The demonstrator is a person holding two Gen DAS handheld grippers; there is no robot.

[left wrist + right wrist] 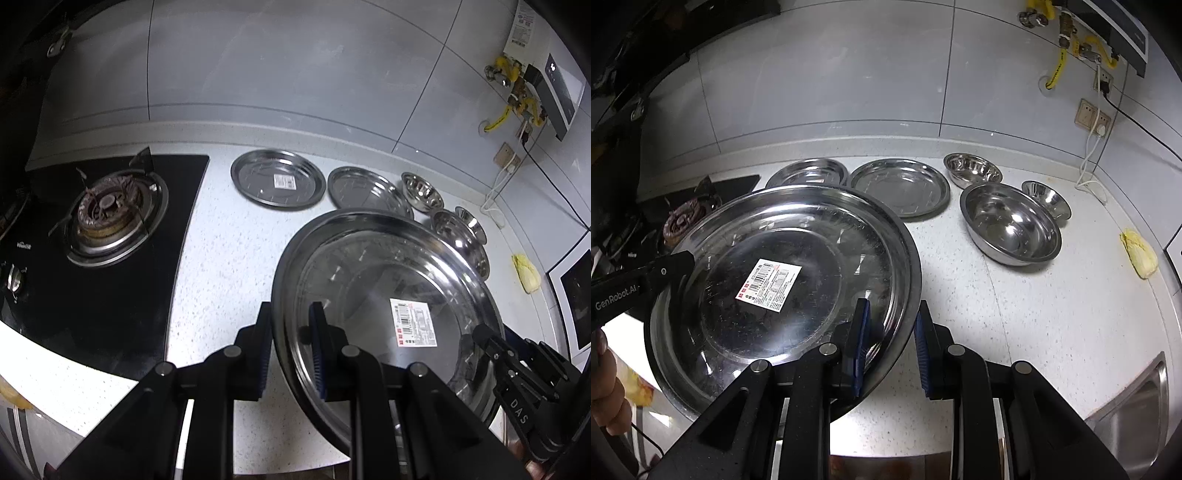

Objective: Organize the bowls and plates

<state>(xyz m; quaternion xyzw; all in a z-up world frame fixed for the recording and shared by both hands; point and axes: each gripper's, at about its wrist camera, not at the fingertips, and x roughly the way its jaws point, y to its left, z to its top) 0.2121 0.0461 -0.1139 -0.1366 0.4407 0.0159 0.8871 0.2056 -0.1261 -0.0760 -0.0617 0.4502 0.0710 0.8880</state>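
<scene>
A large steel plate [388, 280] with a white label is held above the counter; it also shows in the right wrist view [783, 266]. My left gripper [291, 350] straddles its left rim with a visible gap. My right gripper [892, 343] straddles its right rim, jaws apart. Two smaller steel plates [279, 181] [365, 190] lie near the wall; they also show in the right wrist view [809, 171] [901, 186]. Three steel bowls [1012, 223] [973, 168] [1047, 195] stand to their right.
A black gas hob [110, 214] lies at the left. A yellow cloth [1139, 256] lies near the right wall. A steel sink [1134, 406] sits at the front right. Wall sockets and cables [1093, 118] hang at the back right.
</scene>
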